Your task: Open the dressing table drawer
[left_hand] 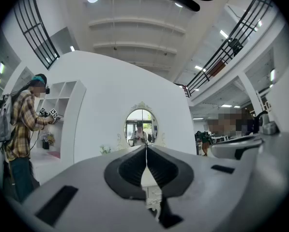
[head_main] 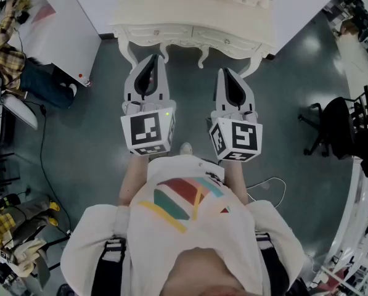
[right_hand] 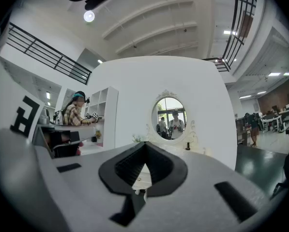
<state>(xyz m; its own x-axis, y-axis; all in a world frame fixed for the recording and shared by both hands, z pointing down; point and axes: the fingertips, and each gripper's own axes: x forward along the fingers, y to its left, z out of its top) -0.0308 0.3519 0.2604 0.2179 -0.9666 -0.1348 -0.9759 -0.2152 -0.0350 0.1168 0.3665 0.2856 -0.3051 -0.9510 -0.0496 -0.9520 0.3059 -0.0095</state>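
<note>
1. Though aimed straight at the dressing table [head_main: 190,11], held short of its front edge and touching nothing: left gripper [head_main: 153,58] and right gripper [head_main: 225,70] side by side over the floor [head_main: 97,165].
2. Drawers in a row under that front edge, long axis running left to right, square across the line of aim; left drawer [head_main: 148,32] ahead of the left gripper, right drawer [head_main: 228,42] ahead of the right gripper. Both apparently shut.
3. Cannot tell which drawer is meant; about equal in reach, the left tips [left_hand: 145,146] perhaps slightly closer to the front edge.
4. Left jaws pressed together tip to tip, nothing between. Right jaws [right_hand: 145,144] closed the same way, also empty.
5. Both held about level, jaw seams upright, pointing forward at the mirror [right_hand: 171,116] above the back edge.
6. Judged next: part one pair of jaws, carry it forward to a knob, then pull back along the aim line, at right angles to the drawer's long axis.
</note>
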